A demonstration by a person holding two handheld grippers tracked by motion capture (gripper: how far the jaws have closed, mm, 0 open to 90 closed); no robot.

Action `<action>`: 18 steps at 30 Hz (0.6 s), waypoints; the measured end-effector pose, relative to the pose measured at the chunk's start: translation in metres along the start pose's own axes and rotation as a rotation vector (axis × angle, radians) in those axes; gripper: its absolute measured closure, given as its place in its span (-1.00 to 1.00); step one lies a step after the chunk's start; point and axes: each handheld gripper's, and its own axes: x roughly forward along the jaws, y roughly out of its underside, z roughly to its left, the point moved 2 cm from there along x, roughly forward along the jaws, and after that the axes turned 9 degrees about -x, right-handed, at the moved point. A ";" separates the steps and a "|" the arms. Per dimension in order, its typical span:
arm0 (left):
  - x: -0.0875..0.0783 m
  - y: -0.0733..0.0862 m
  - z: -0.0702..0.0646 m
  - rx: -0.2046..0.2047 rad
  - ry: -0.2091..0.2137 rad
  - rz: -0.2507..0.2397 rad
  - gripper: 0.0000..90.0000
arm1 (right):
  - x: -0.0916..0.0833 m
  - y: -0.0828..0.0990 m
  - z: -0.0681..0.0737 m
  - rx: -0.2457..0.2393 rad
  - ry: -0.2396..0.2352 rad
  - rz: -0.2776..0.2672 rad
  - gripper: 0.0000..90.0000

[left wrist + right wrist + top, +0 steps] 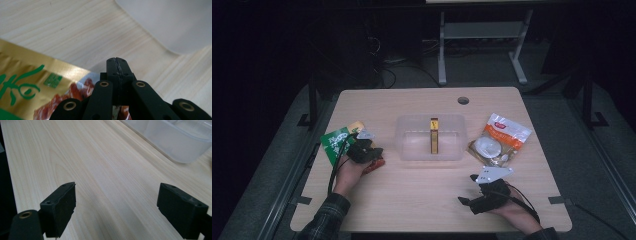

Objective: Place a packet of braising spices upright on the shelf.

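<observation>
My left gripper is clamped on the gold snack packet – jaws pressed together. My right gripper gapes wide over bare table – holding nothing.

gold snack bag with green lettering; black hand-held gripper jaws.

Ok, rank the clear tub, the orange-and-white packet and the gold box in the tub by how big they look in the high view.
1. Clear tub, plainly largest.
2. Orange-and-white packet.
3. Gold box, a narrow strip, smallest.
All sit about equally far from the camera, so the order looks safe.
</observation>
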 end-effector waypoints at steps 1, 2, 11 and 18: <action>0.002 -0.002 0.001 0.010 -0.009 -0.008 0.99 | 0.000 0.000 0.000 -0.004 0.001 0.003 -0.66; 0.002 -0.002 0.001 0.010 -0.009 -0.008 0.99 | 0.001 0.000 0.000 -0.006 0.001 0.005 -0.66; 0.000 0.002 0.001 -0.010 -0.019 0.041 1.00 | 0.001 0.000 0.000 -0.010 0.004 0.009 -0.66; -0.013 0.012 -0.001 -0.004 -0.022 0.087 1.00 | 0.001 0.001 0.000 -0.012 0.002 0.015 -0.66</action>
